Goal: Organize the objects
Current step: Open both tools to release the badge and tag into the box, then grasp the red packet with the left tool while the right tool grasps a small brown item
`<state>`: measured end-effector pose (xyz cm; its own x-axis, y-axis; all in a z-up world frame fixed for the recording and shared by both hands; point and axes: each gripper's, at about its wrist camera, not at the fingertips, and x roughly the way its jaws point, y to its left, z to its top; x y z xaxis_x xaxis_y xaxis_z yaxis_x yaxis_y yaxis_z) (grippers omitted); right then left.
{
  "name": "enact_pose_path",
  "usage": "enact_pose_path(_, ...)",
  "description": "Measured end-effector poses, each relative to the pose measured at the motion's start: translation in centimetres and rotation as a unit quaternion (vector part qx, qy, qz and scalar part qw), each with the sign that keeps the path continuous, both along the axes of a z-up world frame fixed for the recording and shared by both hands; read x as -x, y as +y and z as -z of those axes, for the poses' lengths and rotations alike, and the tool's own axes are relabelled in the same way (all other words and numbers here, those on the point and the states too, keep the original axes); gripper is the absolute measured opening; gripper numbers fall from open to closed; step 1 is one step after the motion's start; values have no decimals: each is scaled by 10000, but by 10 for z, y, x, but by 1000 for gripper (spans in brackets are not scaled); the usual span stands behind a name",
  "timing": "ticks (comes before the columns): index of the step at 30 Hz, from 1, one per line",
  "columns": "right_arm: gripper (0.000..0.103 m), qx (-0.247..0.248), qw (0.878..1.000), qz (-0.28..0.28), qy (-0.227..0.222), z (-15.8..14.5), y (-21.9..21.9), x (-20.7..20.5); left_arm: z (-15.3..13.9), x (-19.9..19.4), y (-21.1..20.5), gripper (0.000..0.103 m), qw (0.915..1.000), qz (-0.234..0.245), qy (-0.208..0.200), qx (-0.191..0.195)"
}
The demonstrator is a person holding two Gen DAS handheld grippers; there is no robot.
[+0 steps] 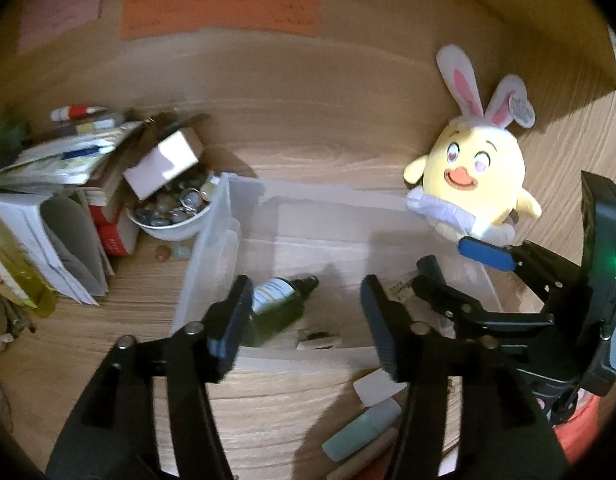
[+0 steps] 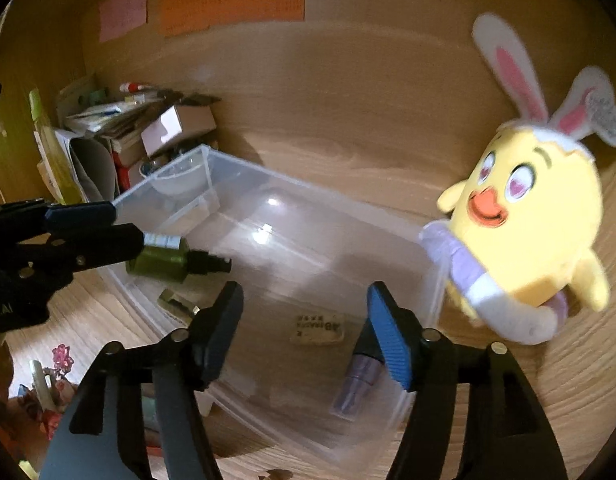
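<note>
Left wrist view, left to right: the green spray bottle (image 1: 282,306) lies on its side inside the clear plastic bin (image 1: 212,248), just ahead of the left gripper (image 1: 308,320), whose fingers are spread and empty. Its long axis runs obliquely, nozzle up and right. The right gripper (image 2: 306,332), fingers likewise spread, hangs over the purple tube (image 2: 357,384) in the bin's right end. The left hand is nearer the bottle.

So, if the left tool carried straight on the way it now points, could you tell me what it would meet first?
Probably the floor of the clear bin, just beside the green spray bottle lying in it. The left tool is open and empty. Depth is hard to judge through the fisheye.
</note>
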<state>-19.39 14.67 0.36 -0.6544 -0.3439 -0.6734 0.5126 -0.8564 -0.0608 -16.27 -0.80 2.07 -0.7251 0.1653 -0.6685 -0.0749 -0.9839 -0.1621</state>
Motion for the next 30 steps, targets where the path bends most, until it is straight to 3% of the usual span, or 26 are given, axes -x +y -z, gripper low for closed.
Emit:
enact_pose_path(6,80,104,9998,43,186,-14,4,-11,-13,-17,-1,80,9993,-137,243,256)
enact_pose_path(9,81,215,9996,43,170,-16,9,-17,-17,-27,-1,89,9983,-218,327,436)
enact_pose_path(19,82,355,9988,98,318,-22,28,-45,-18,-59,0,94,9973,-151,402,596)
enact_pose_path(30,82,456,9985,111,279,-19,44,-70,-1,-81,4,94,9988,32,124,482)
